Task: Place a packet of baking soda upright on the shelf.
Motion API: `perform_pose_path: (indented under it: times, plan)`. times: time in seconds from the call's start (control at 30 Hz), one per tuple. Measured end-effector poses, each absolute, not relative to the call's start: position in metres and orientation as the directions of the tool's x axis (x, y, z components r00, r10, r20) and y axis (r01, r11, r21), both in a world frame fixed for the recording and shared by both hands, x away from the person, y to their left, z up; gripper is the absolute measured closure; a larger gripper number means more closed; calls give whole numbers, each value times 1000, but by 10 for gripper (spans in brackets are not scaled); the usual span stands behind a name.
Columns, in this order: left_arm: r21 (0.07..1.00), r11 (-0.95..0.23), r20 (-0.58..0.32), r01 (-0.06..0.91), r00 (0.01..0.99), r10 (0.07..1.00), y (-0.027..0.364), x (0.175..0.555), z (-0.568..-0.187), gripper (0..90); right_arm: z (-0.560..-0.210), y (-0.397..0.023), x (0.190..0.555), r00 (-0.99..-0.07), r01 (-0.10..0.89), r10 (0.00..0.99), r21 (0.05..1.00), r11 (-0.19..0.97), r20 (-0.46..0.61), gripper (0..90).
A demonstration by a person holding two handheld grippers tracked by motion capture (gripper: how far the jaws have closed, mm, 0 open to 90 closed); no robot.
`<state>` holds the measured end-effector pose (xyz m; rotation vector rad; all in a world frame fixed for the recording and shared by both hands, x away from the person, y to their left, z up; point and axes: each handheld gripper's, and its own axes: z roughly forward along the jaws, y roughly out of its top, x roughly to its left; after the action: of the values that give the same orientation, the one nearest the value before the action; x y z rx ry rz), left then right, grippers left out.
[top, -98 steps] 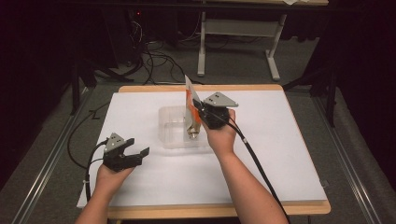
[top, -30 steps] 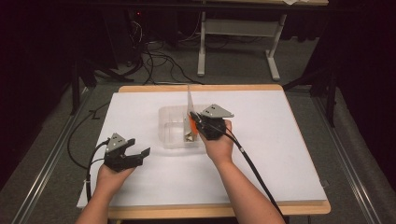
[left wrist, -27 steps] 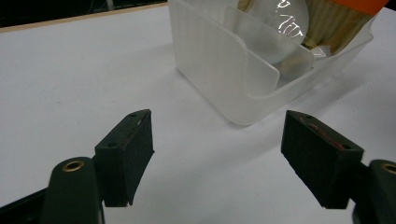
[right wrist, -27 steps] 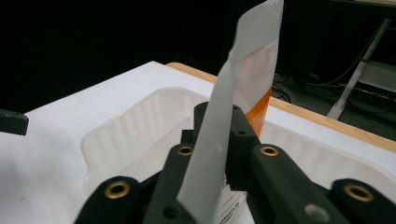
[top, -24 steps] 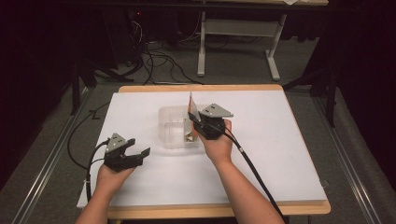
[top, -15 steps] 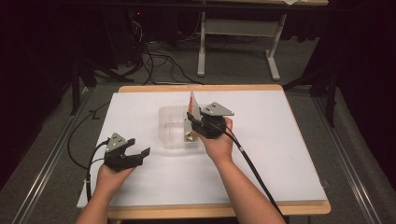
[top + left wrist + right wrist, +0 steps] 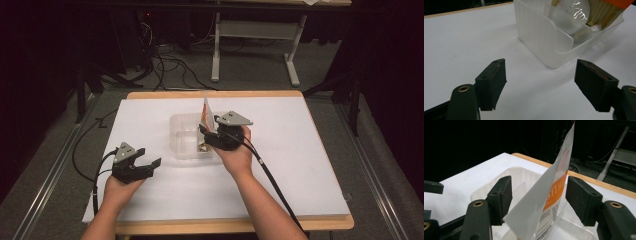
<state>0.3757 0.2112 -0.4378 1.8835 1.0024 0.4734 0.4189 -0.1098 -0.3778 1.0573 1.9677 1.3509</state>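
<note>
We see the right gripper (image 7: 209, 134) over the bin's (image 7: 181, 150) right edge, its jaws just opened, spread on either side of the pouch (image 7: 554, 192) without pressing it. The pouch stands upright in the bin, its top above the rim; it may lean on the left pad, though we cannot tell for sure. A bulb (image 7: 574, 15) lies in the bin beside it. The left gripper (image 7: 150, 164) rests on the white table (image 7: 300, 150), left of the bin, jaws wide apart and empty.

The right gripper (image 7: 537, 200) jaws have just opened, releasing the packet (image 7: 549, 195) into the tub (image 7: 184, 145).
</note>
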Motion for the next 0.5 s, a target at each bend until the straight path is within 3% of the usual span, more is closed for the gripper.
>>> perform_pose_path:
  times: [0.5]
  plan:
    - [861, -246, -74, 445, 590, 804, 215, 377, -438, 257, -384, -143, 387, -568, 324, 822, 927, 191, 29, 314]
